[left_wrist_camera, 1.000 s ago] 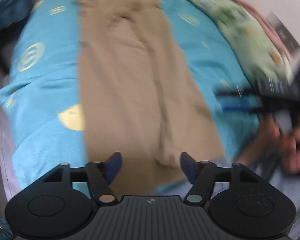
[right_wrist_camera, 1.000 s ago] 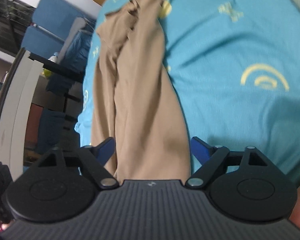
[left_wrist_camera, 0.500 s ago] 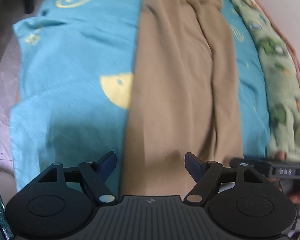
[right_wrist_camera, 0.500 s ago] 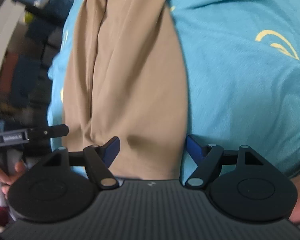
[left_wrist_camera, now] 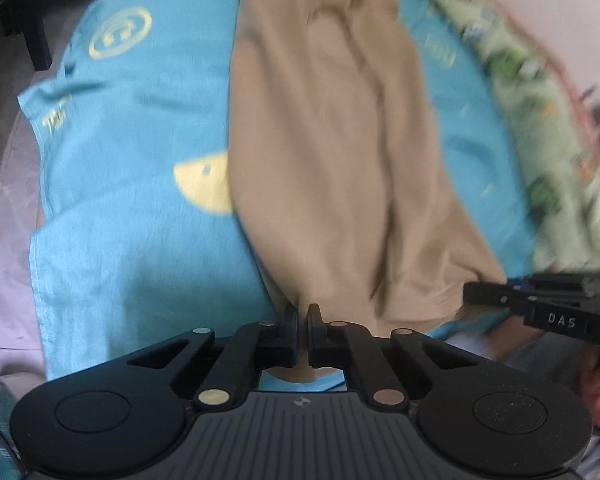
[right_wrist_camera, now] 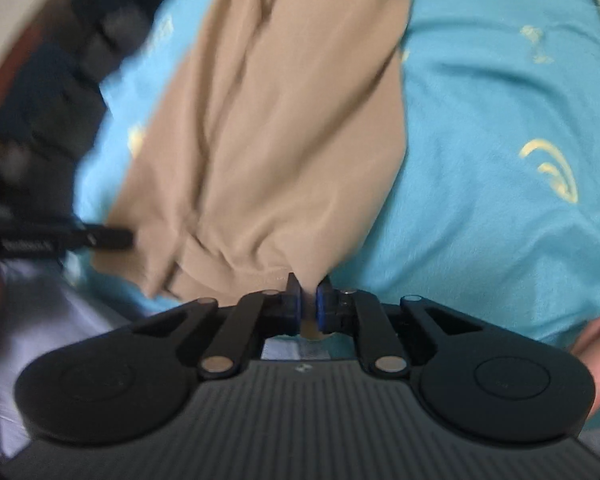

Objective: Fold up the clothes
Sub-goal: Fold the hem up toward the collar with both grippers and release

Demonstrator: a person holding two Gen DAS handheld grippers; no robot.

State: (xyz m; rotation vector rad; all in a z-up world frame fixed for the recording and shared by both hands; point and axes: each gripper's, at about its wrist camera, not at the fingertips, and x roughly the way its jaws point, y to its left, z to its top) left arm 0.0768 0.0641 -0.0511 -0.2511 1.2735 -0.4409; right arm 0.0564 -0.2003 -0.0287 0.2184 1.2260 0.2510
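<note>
A long tan garment (left_wrist_camera: pixel 332 152) lies lengthwise on a blue bedsheet (left_wrist_camera: pixel 132 208) with yellow prints. It also shows in the right wrist view (right_wrist_camera: pixel 284 128). My left gripper (left_wrist_camera: pixel 302 312) is shut on the garment's near left corner. My right gripper (right_wrist_camera: pixel 309 292) is shut on its near right corner. The right gripper shows in the left wrist view (left_wrist_camera: pixel 540 300) at the right, and the left gripper shows in the right wrist view (right_wrist_camera: pixel 60 240) at the left. The near hem is lifted and bunched between them.
A green patterned quilt (left_wrist_camera: pixel 532 128) lies along the far right side of the bed by a pale wall. Dark furniture and blue chairs (right_wrist_camera: pixel 60 60) stand left of the bed. The bed's near edge (left_wrist_camera: pixel 80 320) runs below the grippers.
Both grippers went from open over the near hem to shut on its corners. The hem now bunches up at the fingers.
</note>
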